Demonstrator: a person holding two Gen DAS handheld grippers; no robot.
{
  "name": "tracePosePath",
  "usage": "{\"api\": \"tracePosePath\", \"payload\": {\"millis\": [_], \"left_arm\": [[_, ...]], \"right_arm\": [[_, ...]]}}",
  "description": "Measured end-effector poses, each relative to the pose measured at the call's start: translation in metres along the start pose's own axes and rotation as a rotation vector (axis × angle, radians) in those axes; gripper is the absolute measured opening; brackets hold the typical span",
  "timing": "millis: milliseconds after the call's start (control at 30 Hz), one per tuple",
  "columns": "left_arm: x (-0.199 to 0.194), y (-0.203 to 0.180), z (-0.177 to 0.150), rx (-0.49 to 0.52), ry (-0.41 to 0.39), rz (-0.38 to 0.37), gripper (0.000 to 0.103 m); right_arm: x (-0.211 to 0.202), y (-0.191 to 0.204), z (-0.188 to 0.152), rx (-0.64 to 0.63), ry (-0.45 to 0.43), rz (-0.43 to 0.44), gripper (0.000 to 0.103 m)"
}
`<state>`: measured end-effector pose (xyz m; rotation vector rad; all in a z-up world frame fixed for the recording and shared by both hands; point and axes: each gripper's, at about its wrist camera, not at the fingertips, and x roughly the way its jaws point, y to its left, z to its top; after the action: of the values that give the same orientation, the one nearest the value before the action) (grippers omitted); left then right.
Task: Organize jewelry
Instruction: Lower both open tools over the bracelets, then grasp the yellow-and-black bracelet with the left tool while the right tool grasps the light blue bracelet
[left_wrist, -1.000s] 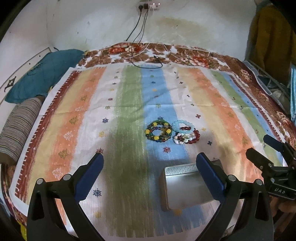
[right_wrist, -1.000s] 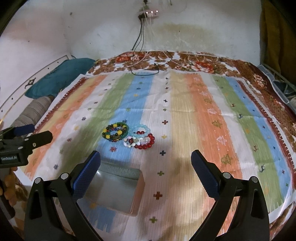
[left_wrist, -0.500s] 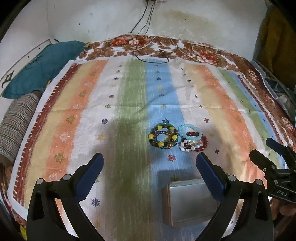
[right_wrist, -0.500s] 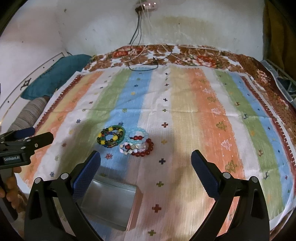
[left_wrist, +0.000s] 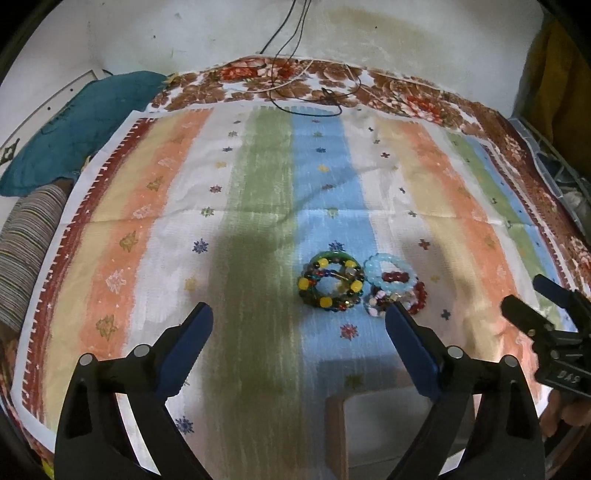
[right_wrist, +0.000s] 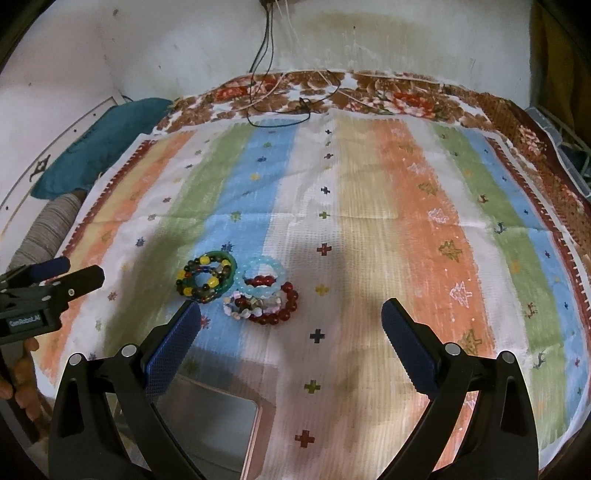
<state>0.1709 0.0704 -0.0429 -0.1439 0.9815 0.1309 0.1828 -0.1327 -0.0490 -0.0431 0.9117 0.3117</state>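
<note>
Two heaps of bead bracelets lie on the striped cloth. The green and yellow heap (left_wrist: 330, 282) (right_wrist: 206, 277) is on the left. The light blue, red and white heap (left_wrist: 393, 288) (right_wrist: 264, 291) touches it on the right. A metal tin (left_wrist: 391, 432) (right_wrist: 210, 424) sits open near the front edge. My left gripper (left_wrist: 299, 332) is open and empty above the cloth, short of the bracelets. My right gripper (right_wrist: 291, 323) is open and empty, its left finger close to the heaps. Each gripper shows in the other's view, the right one (left_wrist: 546, 314) and the left one (right_wrist: 62, 275).
A teal pillow (left_wrist: 74, 125) and a striped cushion (left_wrist: 26, 251) lie at the left edge. Black and white cables (left_wrist: 306, 88) trail from the wall onto the floral bedspread at the back. Clutter lies beyond the right edge (left_wrist: 565, 177).
Both grippers have moved forward and lower toward the bracelets. The bracelets look larger and nearer, and the tin has slid toward the bottom of both views.
</note>
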Motion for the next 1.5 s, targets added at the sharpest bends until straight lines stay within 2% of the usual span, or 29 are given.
{"api": "tracePosePath", "payload": {"millis": [200, 300, 1167, 1433, 1500], "left_arm": [[0.022, 0.002, 0.007, -0.011, 0.041, -0.006, 0.089], [0.033, 0.005, 0.009, -0.026, 0.066, -0.008, 0.079], [0.106, 0.011, 0.023, -0.018, 0.172, -0.021, 0.079], [0.128, 0.01, 0.026, -0.01, 0.206, -0.047, 0.077], [0.133, 0.01, 0.027, -0.013, 0.215, -0.059, 0.073]], "right_arm": [[0.009, -0.001, 0.007, -0.008, 0.008, -0.005, 0.099], [0.016, 0.0, 0.01, -0.017, 0.02, -0.004, 0.099], [0.098, 0.003, 0.027, 0.002, 0.175, 0.026, 0.099], [0.12, 0.006, 0.028, 0.017, 0.218, 0.026, 0.099], [0.126, 0.008, 0.028, 0.009, 0.228, 0.021, 0.097]]}}
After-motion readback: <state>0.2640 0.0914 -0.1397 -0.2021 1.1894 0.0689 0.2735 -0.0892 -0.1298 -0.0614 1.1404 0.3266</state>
